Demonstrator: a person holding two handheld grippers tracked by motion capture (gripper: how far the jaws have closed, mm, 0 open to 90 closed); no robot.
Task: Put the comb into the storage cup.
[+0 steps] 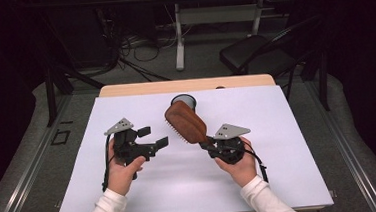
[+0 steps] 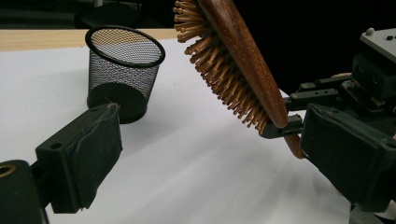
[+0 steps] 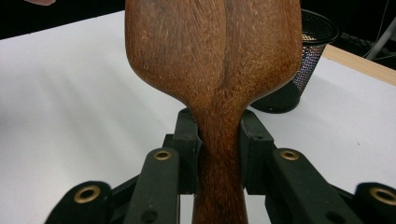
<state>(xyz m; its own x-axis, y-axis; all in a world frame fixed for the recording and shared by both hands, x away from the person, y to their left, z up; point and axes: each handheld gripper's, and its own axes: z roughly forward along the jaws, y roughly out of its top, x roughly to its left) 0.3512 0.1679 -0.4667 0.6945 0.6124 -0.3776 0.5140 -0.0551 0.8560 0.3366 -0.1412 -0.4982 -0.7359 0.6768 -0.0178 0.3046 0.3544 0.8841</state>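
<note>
Clamped by its handle in the right gripper [image 1: 210, 145], a wooden hairbrush [image 1: 186, 122] held clear of the white tabletop [image 1: 191, 186], its head raised toward a black mesh cup [image 1: 183, 102] standing near the far edge at about 12 o'clock. Right fingers [image 3: 188, 144] pressed on both flanks of the narrow wooden neck, just below where the paddle widens. Left gripper [image 1: 153, 137] off at 9 o'clock from the brush, its fingers [image 2: 81, 156] spread wide with nothing between them, well apart from the wood. Long axis of the brush running from the grip at roughly 4 o'clock up to the head at 10 o'clock, tilted upward; smooth back turned up and toward the right hand, wooden bristles [image 2: 219, 70] facing down and toward the left gripper. Likely step: carrying the brush to the cup and standing it inside. Best done by keeping the hold firm on the neck, lifting the head above the rim, turning the axis closer to upright over the opening, then lowering slowly so the bristles do not catch the mesh or tip the light cup. Free left gripper well placed to steady the cup if needed.
</note>
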